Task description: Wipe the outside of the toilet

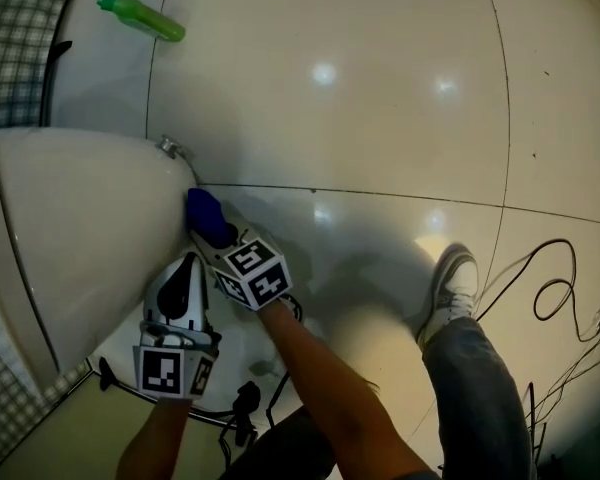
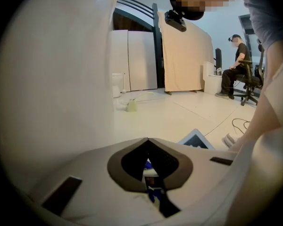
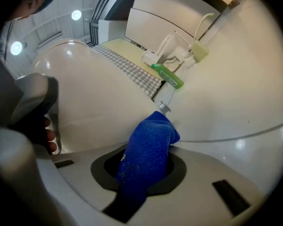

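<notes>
Leftmost, toilet (image 1: 70,238), its curved flank lying just left of both sets of fingers. Left gripper (image 1: 190,263) closed on nothing, beside the flank. Right gripper (image 1: 220,236) nearer the work, clamped on blue cloth (image 1: 206,213). Cloth's long axis running ahead of the fingertips, its end at the bowl's lower side, contact not certain. Judged room for strokes forward along the flank. Open floor (image 1: 380,118) rightward, shoe (image 1: 455,283) and cables (image 1: 550,288) well apart.

Left gripper (image 1: 188,260) and right gripper (image 1: 212,230): white shells with dark jaw pads, each bearing a black-and-white marker cube (image 1: 252,273). Person: blue jeans (image 1: 475,388), white sneaker (image 1: 455,280).
</notes>
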Available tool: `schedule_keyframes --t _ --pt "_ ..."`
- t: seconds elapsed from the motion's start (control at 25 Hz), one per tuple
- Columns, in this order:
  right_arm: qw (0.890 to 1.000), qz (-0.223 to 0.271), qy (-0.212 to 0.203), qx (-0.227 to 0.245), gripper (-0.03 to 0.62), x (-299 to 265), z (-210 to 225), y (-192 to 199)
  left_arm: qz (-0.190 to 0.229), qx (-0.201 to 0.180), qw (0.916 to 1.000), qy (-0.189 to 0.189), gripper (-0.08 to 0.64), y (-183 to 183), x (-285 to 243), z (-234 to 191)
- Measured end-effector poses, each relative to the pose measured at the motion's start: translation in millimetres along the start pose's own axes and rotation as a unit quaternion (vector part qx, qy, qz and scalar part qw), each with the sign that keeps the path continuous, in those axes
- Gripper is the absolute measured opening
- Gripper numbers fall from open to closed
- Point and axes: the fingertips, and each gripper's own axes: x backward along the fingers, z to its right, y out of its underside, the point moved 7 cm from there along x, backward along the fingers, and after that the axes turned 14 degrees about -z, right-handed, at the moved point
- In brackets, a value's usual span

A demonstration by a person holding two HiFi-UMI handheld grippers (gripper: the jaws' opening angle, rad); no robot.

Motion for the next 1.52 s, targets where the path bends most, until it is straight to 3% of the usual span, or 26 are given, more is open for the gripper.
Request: schedule_keyframes --t 0.2,0.36,0.56,0.8,0.92,1.04,1.12,1.24,1.32,1.44,1.52 --pt "0.999 -0.026 -0.027 -0.024 0.067 11.1 -57.7 54.1 -0.026 0.025 0.9992 -0.017 0.006 16.0 32.9 5.2" --pt "0.997 -0.062 -0.042 -0.01 0.067 24.3 -94.8 80.2 -0.038 0.062 0.9967 -0.036 0.006 36.4 66.8 10.8" --pt "0.997 -0.066 -0.046 0.008 0.067 65.0 -125.2 51.4 -0.046 0.117 0.9893 -0.074 0.006 34.5 107.1 11.1" --pt "0.989 -0.114 -0.084 0.053 0.067 120.8 -186.4 -4.5 -0.049 0.207 0.9695 -0.122 0.006 -11.4 150.4 14.6" --pt "0.98 -0.139 -0.111 0.09 0.067 132.6 -256.7 -29.1 -0.035 0.25 0.9534 -0.166 0.006 -24.3 214.7 -4.2" --pt "0.968 -0.155 -0.135 0.144 0.067 133.7 -320.8 -50.0 -0.015 0.294 0.9298 -0.221 0.006 -26.6 278.3 -20.4" --pt "0.955 -0.175 -0.152 0.183 0.067 130.3 -362.0 -60.8 -0.002 0.328 0.9075 -0.262 0.006 -22.0 317.2 -27.8" --pt "0.925 -0.227 -0.187 0.239 0.067 116.5 -415.7 -61.3 0.018 0.378 0.8673 -0.323 0.006 -7.0 365.4 -36.7" --pt "0.911 -0.246 -0.205 0.259 0.067 100.3 -442.7 -50.6 0.033 0.399 0.8474 -0.349 0.006 7.8 392.7 -46.1" --pt "0.902 -0.24 -0.213 0.288 0.067 73.5 -474.4 -29.6 0.048 0.42 0.8314 -0.361 0.006 30.4 428.0 -59.0" --pt "0.902 -0.233 -0.206 0.3 0.067 51.3 -495.0 -20.7 0.051 0.426 0.8281 -0.361 0.006 43.5 444.3 -68.0"
